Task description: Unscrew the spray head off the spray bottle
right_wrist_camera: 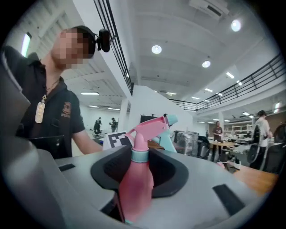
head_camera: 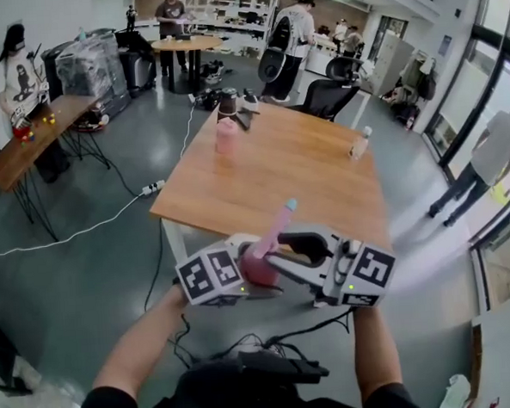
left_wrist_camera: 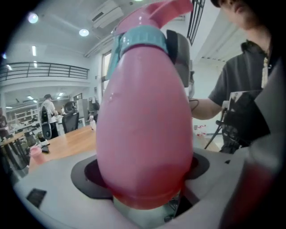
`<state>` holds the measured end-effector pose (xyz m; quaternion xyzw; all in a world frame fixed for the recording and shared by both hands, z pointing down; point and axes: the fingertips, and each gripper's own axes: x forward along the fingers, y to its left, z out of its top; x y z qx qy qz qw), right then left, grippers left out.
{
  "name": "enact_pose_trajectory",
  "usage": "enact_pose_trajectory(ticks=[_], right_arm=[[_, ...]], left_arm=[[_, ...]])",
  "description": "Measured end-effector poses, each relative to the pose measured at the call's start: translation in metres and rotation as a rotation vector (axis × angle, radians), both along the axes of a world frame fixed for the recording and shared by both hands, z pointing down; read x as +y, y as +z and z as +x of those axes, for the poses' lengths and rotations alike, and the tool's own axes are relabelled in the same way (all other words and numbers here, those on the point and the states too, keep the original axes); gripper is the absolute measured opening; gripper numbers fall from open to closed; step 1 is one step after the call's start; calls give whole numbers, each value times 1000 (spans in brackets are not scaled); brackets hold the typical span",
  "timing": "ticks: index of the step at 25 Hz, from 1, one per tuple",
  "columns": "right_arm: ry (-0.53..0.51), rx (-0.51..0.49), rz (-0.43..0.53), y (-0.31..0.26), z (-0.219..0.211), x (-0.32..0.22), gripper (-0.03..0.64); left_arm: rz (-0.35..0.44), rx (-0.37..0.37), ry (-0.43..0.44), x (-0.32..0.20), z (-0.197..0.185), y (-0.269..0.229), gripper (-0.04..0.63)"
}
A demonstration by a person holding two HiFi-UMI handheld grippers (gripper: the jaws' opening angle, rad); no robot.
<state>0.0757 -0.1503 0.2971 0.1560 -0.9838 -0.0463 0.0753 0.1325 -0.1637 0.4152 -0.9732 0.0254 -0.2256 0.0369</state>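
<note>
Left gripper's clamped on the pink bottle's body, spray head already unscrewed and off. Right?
One thing is wrong: the spray head is not off. The right gripper view shows it still seated on the pink bottle, joined at the teal collar. The rest holds: the left gripper is clamped on the bottle's body.

Head view looks down; gripper views closely share the bottle [right_wrist_camera: 134, 185].

1. My left gripper [head_camera: 252, 275]: pale grey shell, black-and-white marker cube [head_camera: 209, 277]
2. My right gripper [head_camera: 282, 259]: matching shell, black jaw liners
3. My shirt [right_wrist_camera: 49, 112]: dark, short-sleeved
4. My cables [head_camera: 272, 337]: black
</note>
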Motion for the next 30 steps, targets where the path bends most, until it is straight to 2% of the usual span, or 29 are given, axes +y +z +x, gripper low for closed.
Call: enact_pose_trajectory(ticks=[4,6,7,10,12,16,18,21,26,28,30], right_arm=[[-199,-31,-68,-1,-2,18,137],[-254,-43,-83,-1,-4,23,141],[-248,-47,-79,-2,-6,22,144],[-121,-31,-32,0,-7,11,165],[-22,-27,1,-1,-4,4,199],[191,-44,60,-1,-1,-15,201],[287,-31,52,5,-2,-24,201],[408,-71,6,7,-5,-33,202],[466,-91,-23,9,-13,-37,202],[490,-71,-19,10,-11,-38,155],[484,-44,-11,11,-10,-36,149]], left_arm=[[-27,0,144,29,-2,0,422],[-33,19,168,36,-3,-1,422],[-38,33,159,36,-3,-2,422],[-46,66,74,23,-4,-2,422],[-40,64,-17,7,-9,1,422],[-48,57,-200,-25,-20,6,422],[-45,54,-273,-38,-22,9,422],[-27,52,-367,-52,-24,10,422],[-2,28,-424,-59,-20,11,422],[5,16,-425,-58,-18,13,422],[6,10,-409,-55,-17,14,422]])
